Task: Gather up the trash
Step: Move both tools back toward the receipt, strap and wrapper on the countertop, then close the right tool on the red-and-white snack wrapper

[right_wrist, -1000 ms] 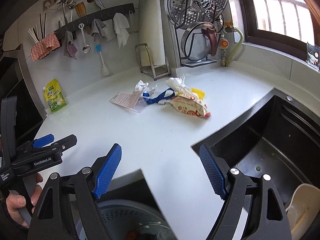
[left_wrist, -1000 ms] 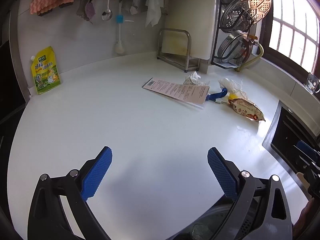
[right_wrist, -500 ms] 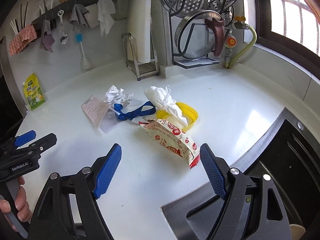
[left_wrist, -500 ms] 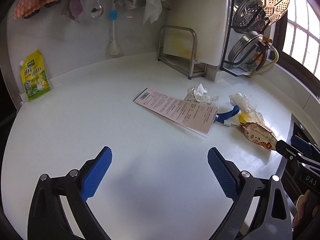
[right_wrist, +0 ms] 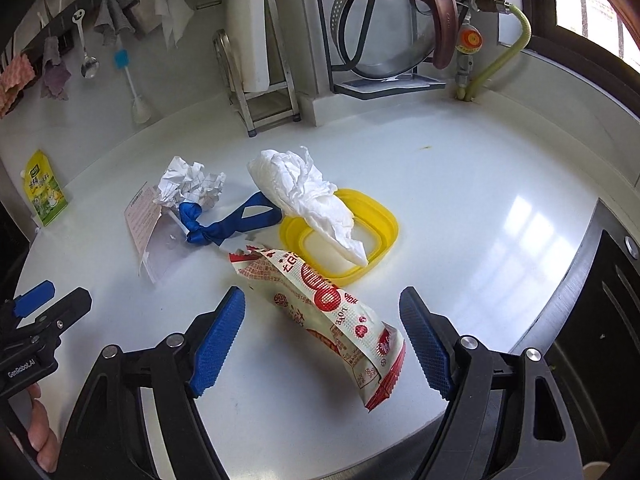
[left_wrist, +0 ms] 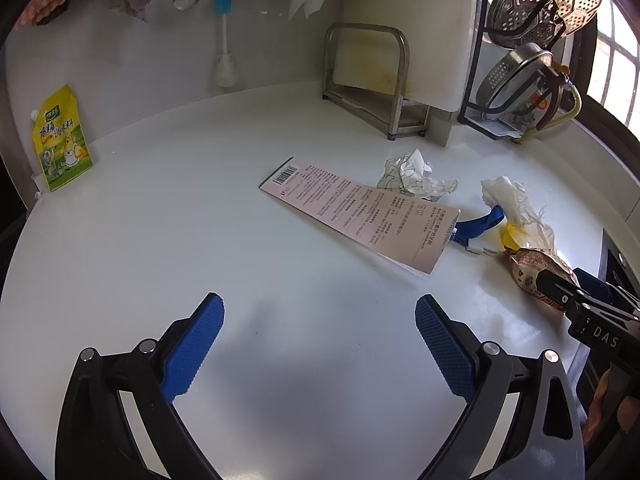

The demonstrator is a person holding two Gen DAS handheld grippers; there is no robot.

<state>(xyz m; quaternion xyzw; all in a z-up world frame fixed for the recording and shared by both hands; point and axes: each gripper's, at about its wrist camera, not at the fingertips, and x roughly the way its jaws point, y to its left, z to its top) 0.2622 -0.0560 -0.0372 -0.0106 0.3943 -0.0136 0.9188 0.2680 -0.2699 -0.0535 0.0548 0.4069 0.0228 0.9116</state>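
Note:
Trash lies on the white counter (left_wrist: pixel 160 240). A red and white snack wrapper (right_wrist: pixel 332 312) lies between the open fingers of my right gripper (right_wrist: pixel 322 334), its near end level with the pads. Behind it are a yellow lid (right_wrist: pixel 380 232) with a white tissue (right_wrist: pixel 308 188) on it, a blue knotted strap (right_wrist: pixel 232 224), a crumpled paper ball (right_wrist: pixel 188 184) and a pink printed card (left_wrist: pixel 360 208). My left gripper (left_wrist: pixel 318 344) is open and empty, short of the card.
A black sink (right_wrist: pixel 600 300) is at the right. A steel rack (left_wrist: pixel 372 80) with a cutting board and a pot rack (left_wrist: pixel 532 60) stand at the back. A yellow seasoning pouch (left_wrist: pixel 60 140) leans on the wall at left.
Both grippers have moved forward over the counter toward the trash. The right one now straddles the snack wrapper; the left one is closer to the card. Both stayed open.

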